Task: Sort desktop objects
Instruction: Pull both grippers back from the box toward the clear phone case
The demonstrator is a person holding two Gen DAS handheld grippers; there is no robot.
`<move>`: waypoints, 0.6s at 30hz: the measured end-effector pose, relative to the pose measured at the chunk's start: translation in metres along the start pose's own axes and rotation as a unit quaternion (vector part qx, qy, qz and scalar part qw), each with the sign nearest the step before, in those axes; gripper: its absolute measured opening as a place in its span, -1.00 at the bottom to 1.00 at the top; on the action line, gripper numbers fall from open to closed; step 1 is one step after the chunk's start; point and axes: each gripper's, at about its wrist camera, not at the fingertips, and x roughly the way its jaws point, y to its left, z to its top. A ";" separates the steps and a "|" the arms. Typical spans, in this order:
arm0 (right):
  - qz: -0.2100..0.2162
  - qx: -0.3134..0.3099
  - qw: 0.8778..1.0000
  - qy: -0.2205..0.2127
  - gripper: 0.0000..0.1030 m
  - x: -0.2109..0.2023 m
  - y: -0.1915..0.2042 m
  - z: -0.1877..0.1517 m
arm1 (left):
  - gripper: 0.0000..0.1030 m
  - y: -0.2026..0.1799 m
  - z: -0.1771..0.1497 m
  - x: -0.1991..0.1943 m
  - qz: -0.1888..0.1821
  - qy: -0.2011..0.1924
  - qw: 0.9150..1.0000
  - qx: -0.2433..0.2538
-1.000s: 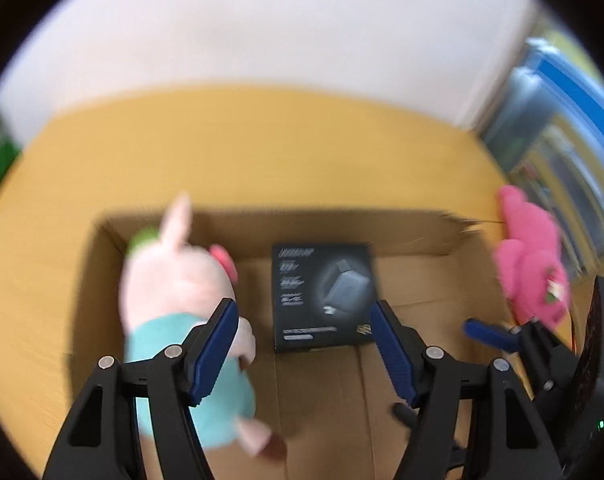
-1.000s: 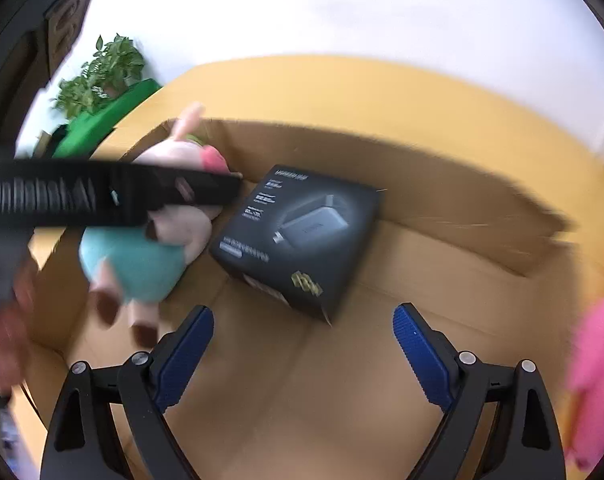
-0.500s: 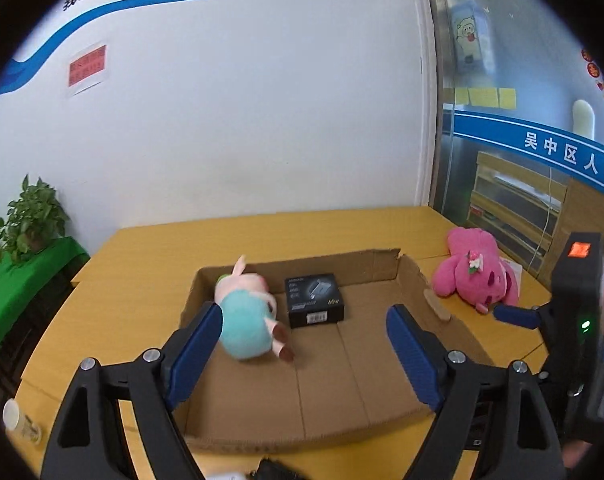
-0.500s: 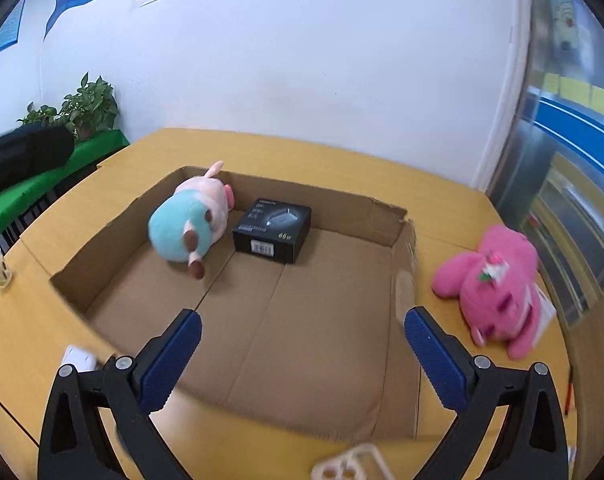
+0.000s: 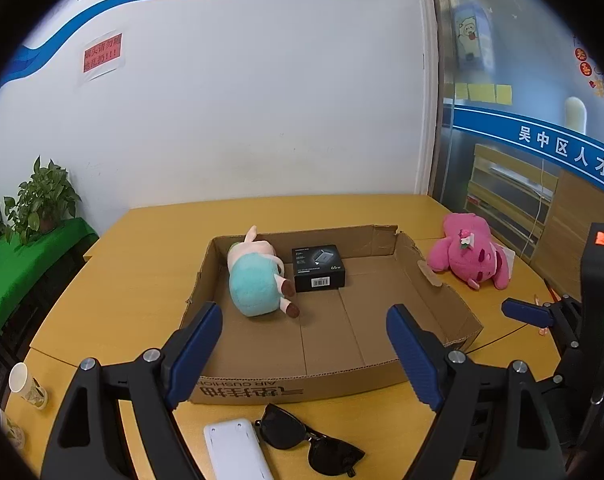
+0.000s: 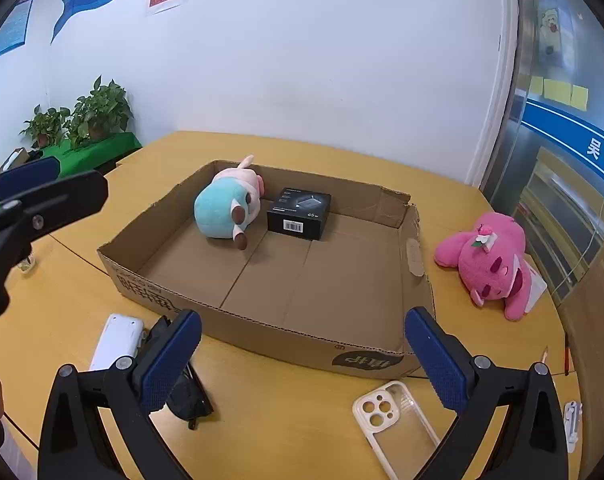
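Pig plush (image 5: 253, 280) + black box (image 5: 318, 268) in carton (image 5: 285, 390); both grippers empty.

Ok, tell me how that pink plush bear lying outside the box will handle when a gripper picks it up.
The pink plush bear looks soft and stuffed, so it probably squashes under the pads and its limbs droop. It is likely light for its bulk. Fuzzy fabric should grip well, and sprawled flat on the table it seems unlikely to roll.

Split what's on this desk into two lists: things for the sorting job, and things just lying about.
Job:
cardboard box
pig plush, in box
black carton, in box
pink plush
sunglasses
white remote
phone case

Lying about:
paper cup
potted plants
green cloth
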 end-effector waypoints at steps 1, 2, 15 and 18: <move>-0.002 0.000 1.000 -0.001 1.00 -0.003 0.001 0.000 | 0.63 0.001 -0.001 0.000 -0.001 0.002 1.000 0.000; -0.003 0.001 1.000 -0.002 1.00 -0.005 0.002 -0.001 | 0.63 0.002 -0.003 0.000 -0.001 0.004 1.000 -0.002; -0.007 0.003 1.000 -0.001 1.00 -0.007 0.007 -0.010 | 0.63 0.011 -0.015 0.006 0.002 0.011 1.000 -0.014; -0.009 0.006 1.000 -0.002 1.00 -0.006 0.007 -0.013 | 0.63 0.010 -0.018 0.008 0.001 0.013 1.000 -0.014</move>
